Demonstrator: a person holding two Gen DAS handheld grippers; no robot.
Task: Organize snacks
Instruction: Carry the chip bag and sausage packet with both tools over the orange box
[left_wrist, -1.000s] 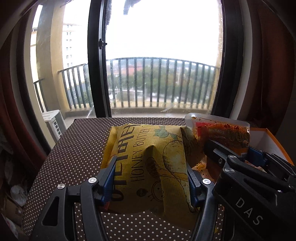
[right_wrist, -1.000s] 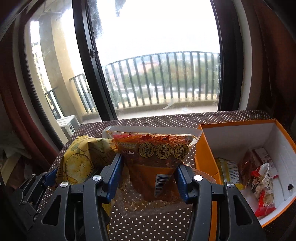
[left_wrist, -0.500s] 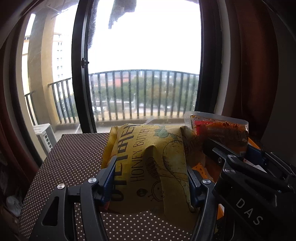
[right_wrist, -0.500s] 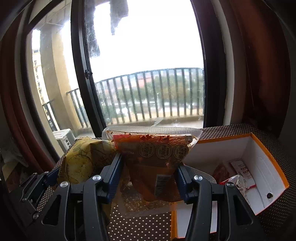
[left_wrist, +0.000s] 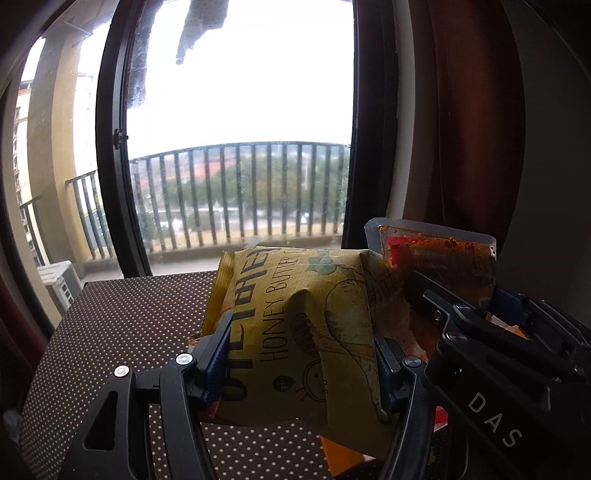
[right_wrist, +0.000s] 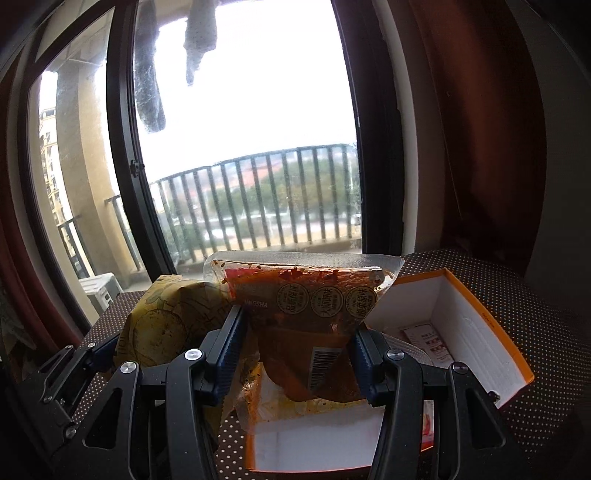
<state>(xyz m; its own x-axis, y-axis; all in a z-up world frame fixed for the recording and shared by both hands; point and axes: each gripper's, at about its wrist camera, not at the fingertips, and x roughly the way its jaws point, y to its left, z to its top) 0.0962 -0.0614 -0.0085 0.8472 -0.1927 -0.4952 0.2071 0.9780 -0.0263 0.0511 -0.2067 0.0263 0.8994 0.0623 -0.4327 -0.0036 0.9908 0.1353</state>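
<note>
My left gripper (left_wrist: 301, 354) is shut on a yellow honey butter chip bag (left_wrist: 306, 325) and holds it upright above the dotted table. That bag also shows in the right wrist view (right_wrist: 173, 328). My right gripper (right_wrist: 297, 350) is shut on a clear pouch of red-orange spicy snack (right_wrist: 306, 314), held over the near end of the orange box (right_wrist: 480, 332) with white inside. The pouch also shows in the left wrist view (left_wrist: 443, 258), to the right of the yellow bag. The box holds small snack packets (right_wrist: 428, 339).
The table has a brown cloth with white dots (left_wrist: 129, 325). A large window with a black frame (left_wrist: 110, 147) and balcony railing stands behind it. A dark red curtain (right_wrist: 480, 147) hangs at the right, near the box.
Both grippers have risen and tilted up with their bags. The right gripper has moved right, so the pouch now hangs over the box's near end.
</note>
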